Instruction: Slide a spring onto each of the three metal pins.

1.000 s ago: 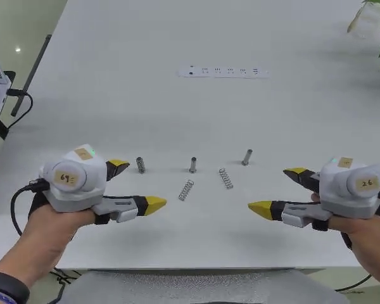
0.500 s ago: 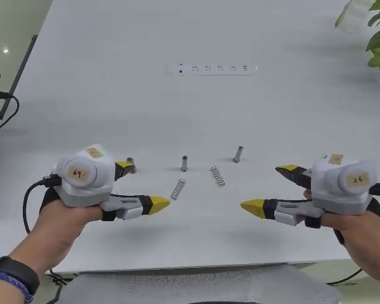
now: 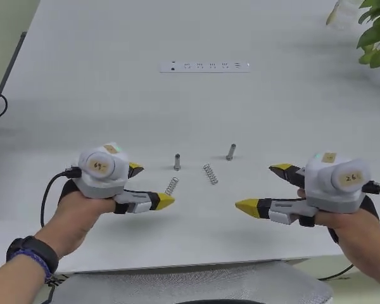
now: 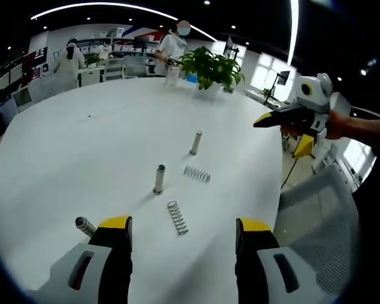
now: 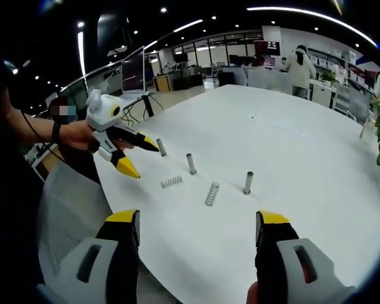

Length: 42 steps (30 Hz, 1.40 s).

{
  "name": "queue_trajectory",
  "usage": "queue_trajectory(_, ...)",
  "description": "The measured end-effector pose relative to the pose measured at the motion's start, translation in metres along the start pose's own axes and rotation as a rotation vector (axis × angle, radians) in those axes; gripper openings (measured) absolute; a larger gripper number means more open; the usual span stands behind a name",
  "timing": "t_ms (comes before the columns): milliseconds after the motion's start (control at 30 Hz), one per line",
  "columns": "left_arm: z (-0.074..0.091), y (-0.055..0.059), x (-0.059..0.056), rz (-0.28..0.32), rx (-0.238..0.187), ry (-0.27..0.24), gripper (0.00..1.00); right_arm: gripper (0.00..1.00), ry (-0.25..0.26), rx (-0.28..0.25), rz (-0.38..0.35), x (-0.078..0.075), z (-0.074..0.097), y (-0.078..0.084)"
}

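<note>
Two springs (image 3: 209, 173) lie loose by the pins (image 3: 177, 162); left gripper (image 3: 154, 185) and right gripper (image 3: 256, 186) fingers spread, empty

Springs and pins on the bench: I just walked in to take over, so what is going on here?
A person holds the left gripper and right gripper, both open and empty, above the table. The left spring and right spring lie loose by the bare, upright middle pin and right pin. The left pin sits beside the left gripper's jaw; whether it carries a spring is unclear.
</note>
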State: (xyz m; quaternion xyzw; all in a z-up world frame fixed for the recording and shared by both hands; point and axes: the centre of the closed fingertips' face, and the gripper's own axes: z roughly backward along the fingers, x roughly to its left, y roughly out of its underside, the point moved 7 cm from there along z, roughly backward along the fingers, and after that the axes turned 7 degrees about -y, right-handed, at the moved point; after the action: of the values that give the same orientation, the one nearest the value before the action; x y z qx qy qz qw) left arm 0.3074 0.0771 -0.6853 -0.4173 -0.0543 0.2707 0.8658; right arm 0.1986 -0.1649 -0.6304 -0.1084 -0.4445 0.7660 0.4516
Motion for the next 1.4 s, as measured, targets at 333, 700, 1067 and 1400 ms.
queue_trajectory(333, -0.022, 0.012, 0.0, 0.008, 0.039, -0.001, 0.53, 0.73, 0.003, 0.003, -0.008, 0.0, 0.003, 0.003)
queue_trajectory(700, -0.041, 0.021, -0.005, 0.013, 0.057, -0.01, 0.34, 0.72, 0.012, 0.009, -0.019, -0.002, 0.008, 0.006)
queue_trajectory(1067, -0.051, 0.025, -0.008, 0.022, 0.059, -0.025, 0.16, 0.71, 0.008, 0.008, -0.027, 0.0, 0.007, 0.006)
queue_trajectory(1400, -0.054, 0.027, -0.006, -0.003, 0.071, -0.068, 0.03, 0.72, 0.007, 0.007, -0.025, 0.0, 0.006, 0.005)
